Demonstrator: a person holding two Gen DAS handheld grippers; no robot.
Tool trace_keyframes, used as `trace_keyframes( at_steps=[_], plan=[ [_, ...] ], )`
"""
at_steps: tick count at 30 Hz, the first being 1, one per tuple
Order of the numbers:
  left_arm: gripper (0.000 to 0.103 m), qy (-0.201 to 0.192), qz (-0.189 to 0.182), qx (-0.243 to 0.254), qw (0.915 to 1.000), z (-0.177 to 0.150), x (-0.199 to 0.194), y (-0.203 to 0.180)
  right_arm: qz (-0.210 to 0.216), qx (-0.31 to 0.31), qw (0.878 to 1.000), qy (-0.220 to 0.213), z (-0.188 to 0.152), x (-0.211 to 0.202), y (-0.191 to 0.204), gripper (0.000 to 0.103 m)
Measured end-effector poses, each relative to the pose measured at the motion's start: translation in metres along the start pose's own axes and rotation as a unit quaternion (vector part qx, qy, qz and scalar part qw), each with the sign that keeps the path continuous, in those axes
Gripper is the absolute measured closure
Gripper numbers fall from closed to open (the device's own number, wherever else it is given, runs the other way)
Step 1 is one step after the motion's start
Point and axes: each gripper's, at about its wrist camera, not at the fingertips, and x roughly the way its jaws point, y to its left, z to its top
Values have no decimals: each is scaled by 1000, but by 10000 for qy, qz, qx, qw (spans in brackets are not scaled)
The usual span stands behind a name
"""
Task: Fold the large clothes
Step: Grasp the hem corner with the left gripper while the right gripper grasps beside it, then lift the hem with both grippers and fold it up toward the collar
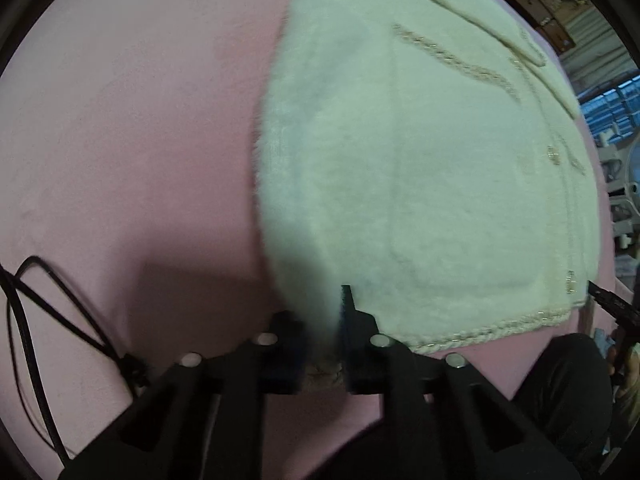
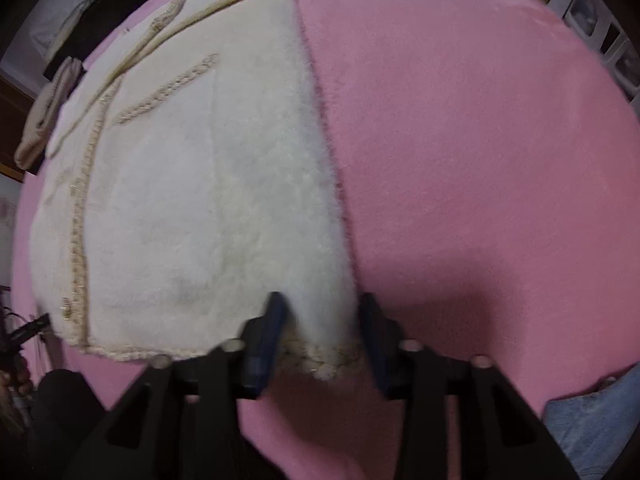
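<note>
Left wrist view: my left claw (image 1: 322, 344) sits at the near hem of the jacket (image 1: 420, 168), at its left corner. Jaws are partly closed with a narrow gap between them, and the fuzzy hem corner is bunched in that gap; whether the pads actually pinch it, I cannot tell. Jacket is cream, fleecy, lying flat on the pink cover (image 1: 140, 140), braided trim along hem and front edge. Black cable (image 1: 36, 312) loops on the cover at lower left.

Right wrist view: my right claw (image 2: 324, 336) sits at the jacket's (image 2: 208, 200) right hem corner. Jaws stand wide apart, blue pads on either side of the corner, cloth lying loose between them, not gripped. Pink cover (image 2: 480, 140) spreads to the right of the jacket. Other claw's tip is just visible at the far left edge.
</note>
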Motion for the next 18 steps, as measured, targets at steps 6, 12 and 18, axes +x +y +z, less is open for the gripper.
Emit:
trace_keyframes(
  at_steps=[6,12,18],
  plan=[
    [96,-440,-26,208,9988,8,-22,-22,138,-332,9991,-246,4,-25,16,95],
    [96,-1323,-212,-38,9910,30,-64,-40,641,-484,9918,-997,21,-80,31,96],
    [96,-2614,-258,418,9640,72,-129,-76,1163,-486,9750,-1829,68,-125,58,96]
  ],
)
